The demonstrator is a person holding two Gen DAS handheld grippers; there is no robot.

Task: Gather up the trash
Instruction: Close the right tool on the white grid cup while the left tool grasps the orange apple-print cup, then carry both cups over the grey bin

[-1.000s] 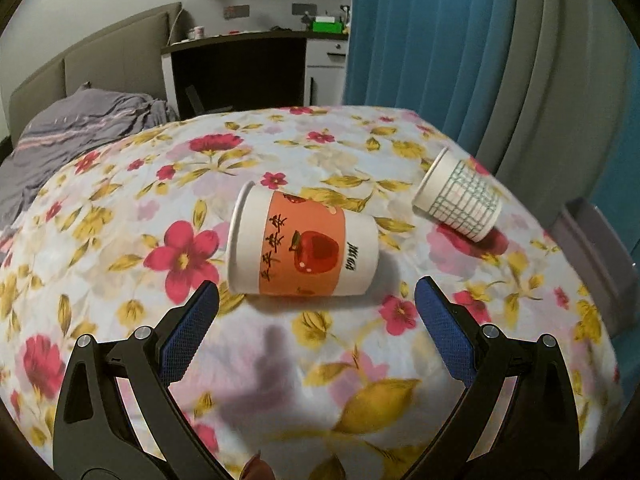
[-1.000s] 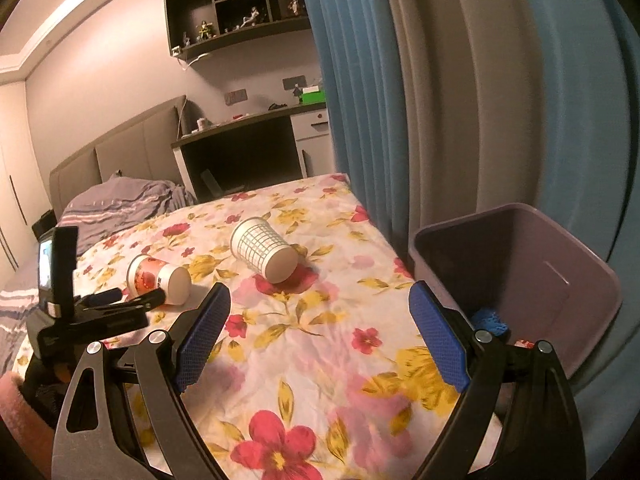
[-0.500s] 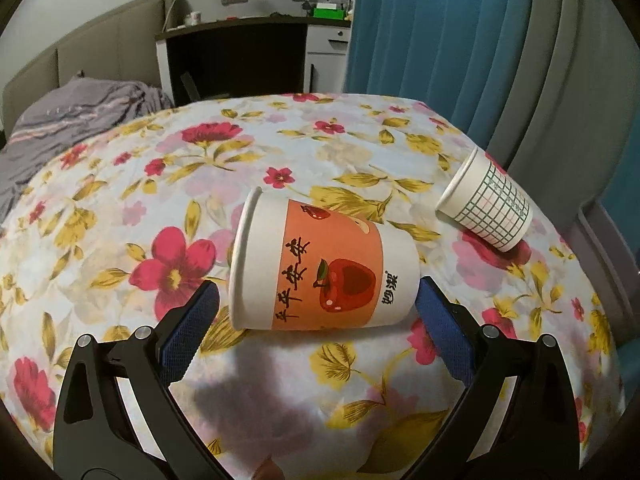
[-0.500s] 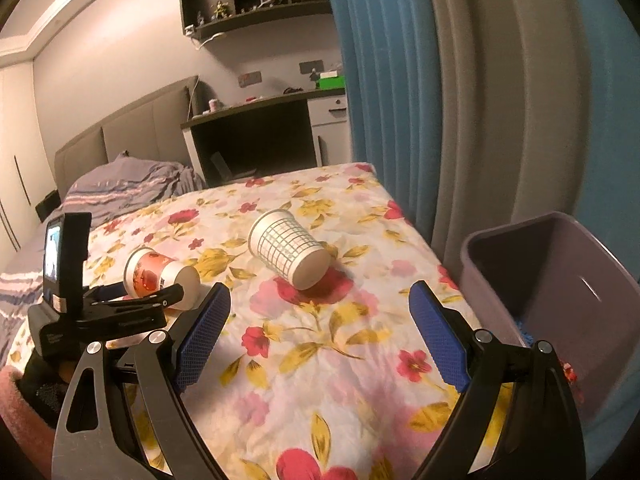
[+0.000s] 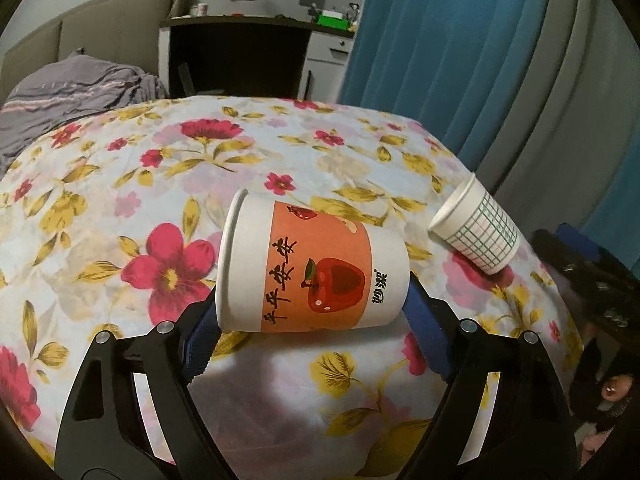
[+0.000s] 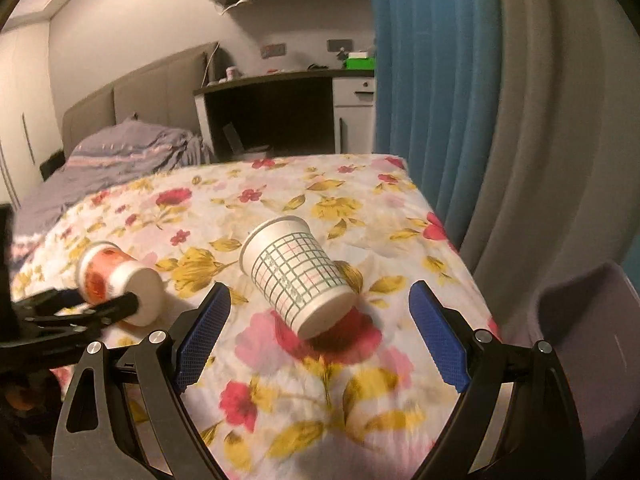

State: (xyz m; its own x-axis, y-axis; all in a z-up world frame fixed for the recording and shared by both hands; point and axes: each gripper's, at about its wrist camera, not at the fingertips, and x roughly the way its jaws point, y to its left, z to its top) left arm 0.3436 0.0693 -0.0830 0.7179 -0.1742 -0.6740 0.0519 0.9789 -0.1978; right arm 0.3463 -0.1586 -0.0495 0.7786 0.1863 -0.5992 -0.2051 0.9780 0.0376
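An orange apple-print paper cup (image 5: 312,272) lies on its side on the floral bedspread (image 5: 120,208). My left gripper (image 5: 312,332) is wide open with its blue pads at the cup's rim and base; I cannot tell if they touch. The cup also shows in the right wrist view (image 6: 120,280), with the left gripper's fingers (image 6: 100,308) around it. A green-grid paper cup (image 6: 298,276) lies on its side just ahead of my open, empty right gripper (image 6: 320,336); it also shows in the left wrist view (image 5: 476,232).
A purple bin (image 6: 592,340) stands at the bed's right edge beside the grey and blue curtains (image 6: 460,100). A rumpled grey blanket (image 6: 132,152) lies at the bed's far left. A dark desk (image 6: 272,112) stands behind the bed.
My left gripper has moved forward so the orange cup now sits between its pads. My right gripper has moved forward and down toward the grid cup.
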